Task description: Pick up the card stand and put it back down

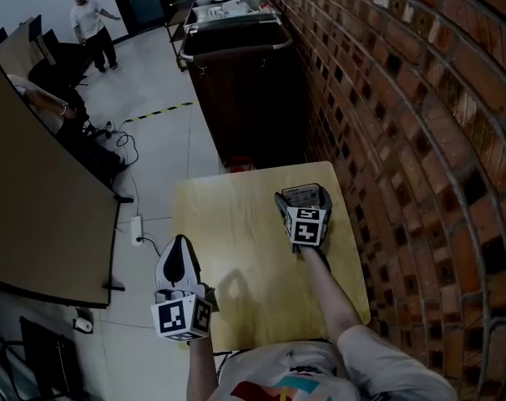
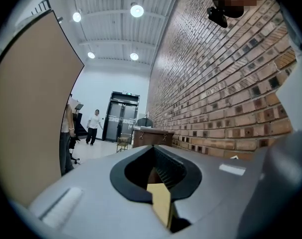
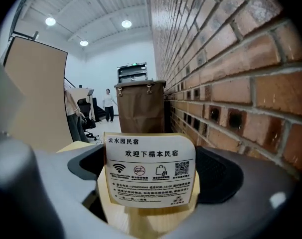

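1. Far left, a large tan board (image 1: 36, 199) leans across a pale floor (image 1: 169, 149). A white power strip (image 1: 137, 229) lies at its foot, and a strip of yellow-and-black tape (image 1: 157, 112) runs farther back.
2. Deep in the room a person in a white top (image 1: 90, 25) stands near dark doors, under round ceiling lights (image 3: 126, 23).
3. My left gripper (image 1: 180, 245) hangs over the left edge of the table (image 1: 236, 249). Its fingers are pressed together at the tips with nothing between them; only a sliver of yellow tabletop shows through the gap behind.
4. The table is small, light yellow wood, its top bare apart from what I hold.
5. Beyond its far edge stands a tall brown bin (image 1: 245, 82) with a dark rim.
6. My right gripper (image 1: 303, 197) is at the table's far right part. Its black pads (image 3: 221, 176) pinch the card stand (image 3: 150, 171) from both sides, card upright and facing me on a pale wooden base. I cannot tell whether the base touches the tabletop.
7. A red brick wall (image 1: 403, 98) runs close along the table's right side.
8. The card reads "云水园民宿", then "欢迎下榻本民宿". Below are a wifi symbol, a no-smoking sign, a bag icon and a QR code. The lines beneath are too small to read.
9. Both grippers' cubes carry black-and-white square markers.
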Available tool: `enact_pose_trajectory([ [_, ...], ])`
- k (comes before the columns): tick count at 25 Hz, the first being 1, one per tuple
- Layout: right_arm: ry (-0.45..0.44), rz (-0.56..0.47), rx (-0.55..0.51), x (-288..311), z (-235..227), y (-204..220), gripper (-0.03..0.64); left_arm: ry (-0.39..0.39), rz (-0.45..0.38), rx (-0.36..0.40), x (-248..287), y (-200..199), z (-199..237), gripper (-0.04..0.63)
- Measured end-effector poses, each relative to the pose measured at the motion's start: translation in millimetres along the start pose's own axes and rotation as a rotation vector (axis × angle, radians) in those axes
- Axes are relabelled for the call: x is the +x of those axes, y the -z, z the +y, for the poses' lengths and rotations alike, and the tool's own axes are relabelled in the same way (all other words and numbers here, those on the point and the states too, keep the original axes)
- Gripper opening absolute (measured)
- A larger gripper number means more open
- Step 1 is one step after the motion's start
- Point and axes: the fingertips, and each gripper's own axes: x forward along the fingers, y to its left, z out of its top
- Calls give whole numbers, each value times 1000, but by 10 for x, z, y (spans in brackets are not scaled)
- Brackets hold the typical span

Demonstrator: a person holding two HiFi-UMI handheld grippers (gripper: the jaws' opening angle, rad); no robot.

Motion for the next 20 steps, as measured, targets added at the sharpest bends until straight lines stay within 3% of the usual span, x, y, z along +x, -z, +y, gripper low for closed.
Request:
enact_pose_trajectory([
  [3, 21, 21, 31, 154, -60, 24, 557, 0, 13, -3, 70, 53, 23, 5],
  [12, 52, 92, -6, 344, -100, 277, 557, -3, 24, -15, 156, 133, 98, 5],
  [20, 40, 96, -10, 299, -57, 327, 557, -10, 17, -16, 113, 108, 137, 5],
])
